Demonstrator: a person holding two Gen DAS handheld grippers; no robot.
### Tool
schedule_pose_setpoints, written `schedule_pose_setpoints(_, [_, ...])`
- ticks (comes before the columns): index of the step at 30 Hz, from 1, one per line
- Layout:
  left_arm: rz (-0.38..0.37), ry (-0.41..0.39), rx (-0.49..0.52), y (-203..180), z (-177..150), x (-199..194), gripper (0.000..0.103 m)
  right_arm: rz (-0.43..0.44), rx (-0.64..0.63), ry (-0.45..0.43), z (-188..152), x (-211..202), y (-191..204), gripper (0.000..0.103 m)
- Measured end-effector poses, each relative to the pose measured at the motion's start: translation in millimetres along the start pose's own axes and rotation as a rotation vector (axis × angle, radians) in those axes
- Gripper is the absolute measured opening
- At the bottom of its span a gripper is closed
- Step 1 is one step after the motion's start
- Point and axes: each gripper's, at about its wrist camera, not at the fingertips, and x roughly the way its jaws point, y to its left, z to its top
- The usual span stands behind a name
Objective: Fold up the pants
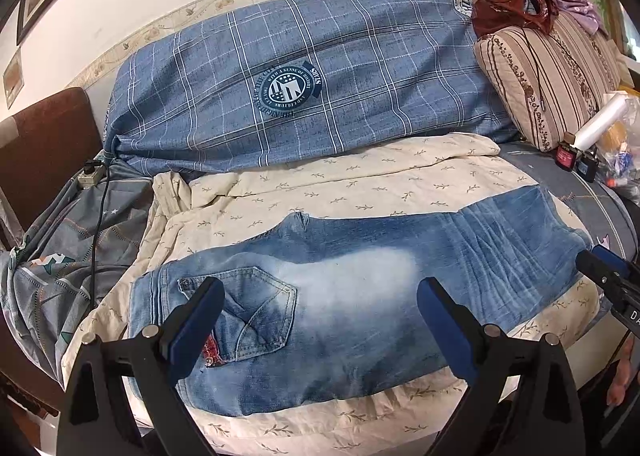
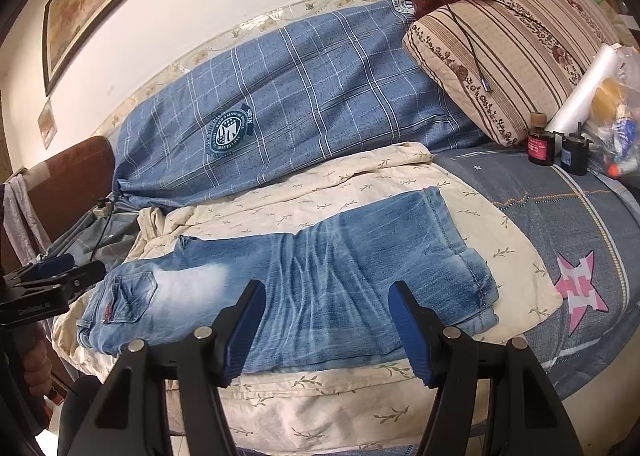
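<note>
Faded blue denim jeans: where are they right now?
The faded blue denim jeans lie flat on the cream leaf-print sheet, in front of the blue plaid duvet, waistband toward the left in both wrist views.

Two wrist views, close, angled down over the bed's near edge – shared jeans [image 1: 360,288] (waist left, hems right)

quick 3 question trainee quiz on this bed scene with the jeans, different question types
1. True or false: the faded blue denim jeans lie on the cream leaf-print sheet.
2. Which end of the jeans is nearer the left hand-held gripper: A) waist and back pocket B) leg hems?
3. Fill in: the right hand-held gripper is ____, holding nothing.

Key: 1 true. 2 A. 3 open.
</note>
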Motion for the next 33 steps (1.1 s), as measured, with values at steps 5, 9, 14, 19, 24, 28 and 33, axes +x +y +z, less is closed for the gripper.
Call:
schedule_pose_setpoints(5, [0.002,0.011,-0.006,2.4,-0.3,1.5,0.097,0.013,0.0,0.002,0.1,1.1,2.1,0.067])
schedule_pose_setpoints(9, [0.001,0.011,-0.012,5.3,1.9,1.9,0.097,0.019,-0.014,0.014,0.1,6.0,8.5,0.067])
schedule_pose_setpoints(14, [0.006,0.007,-0.011,6.6,-0.1,4.1,0.097,0.034,-0.029,0.009,1.9,8.2,18.0,0.067])
schedule_pose_setpoints(19, [0.01,0.022,-0.03,12.2,-2.8,9.2,0.097,0.046,-0.047,0.01,2.2,11.1,28.2,0.067])
schedule_pose_setpoints(24, [0.019,0.016,-0.052,18.4,-3.1,9.1,0.097,0.061,-0.07,0.021,1.3,16.2,39.2,0.067])
schedule_pose_setpoints(28, [0.029,0.022,-0.059,21.7,-4.5,9.8,0.097,0.079,-0.087,0.023,1.4,19.1,50.2,0.067])
schedule_pose_setpoints(33, [0.036,0.015,-0.072,27.8,-4.8,7.3,0.097,0.098,-0.109,0.027,1.3,22.2,63.1,0.067])
